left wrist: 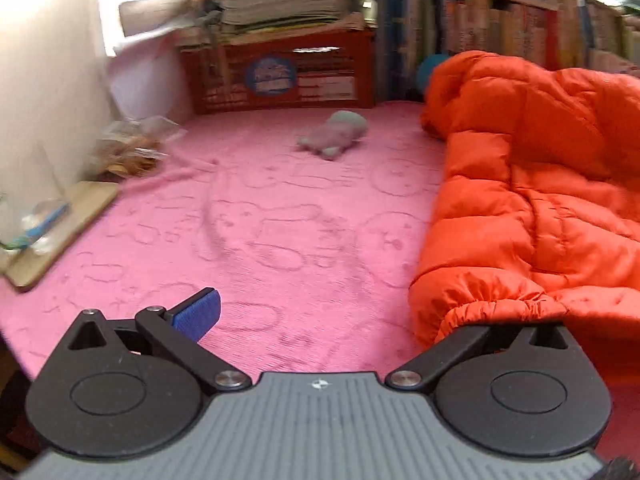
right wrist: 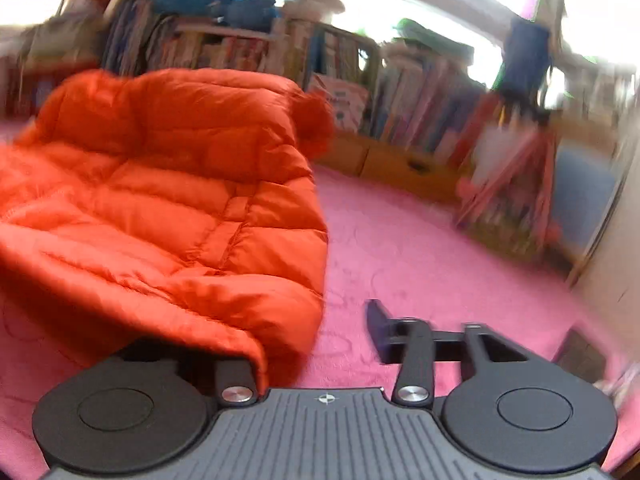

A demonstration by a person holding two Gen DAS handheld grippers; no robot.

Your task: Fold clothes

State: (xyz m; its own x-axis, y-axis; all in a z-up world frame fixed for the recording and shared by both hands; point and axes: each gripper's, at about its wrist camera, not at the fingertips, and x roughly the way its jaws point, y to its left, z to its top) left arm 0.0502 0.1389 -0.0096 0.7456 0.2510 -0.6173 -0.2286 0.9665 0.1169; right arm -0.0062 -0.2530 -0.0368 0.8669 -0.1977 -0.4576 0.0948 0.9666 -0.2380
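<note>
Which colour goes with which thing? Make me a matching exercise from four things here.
Things:
1. jacket
2. blanket
3. toy
4. finger pad

Colours:
A. grey
B. blue
C. orange
D. pink

Pairs: 1-C, 2-D, 3-A, 4-B

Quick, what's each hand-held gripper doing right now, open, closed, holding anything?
Left hand-held gripper: open wide; its right finger is hidden under the orange jacket, no grip visible.
Right hand-held gripper: open, jacket edge draped over its left finger; no grip shows.
</note>
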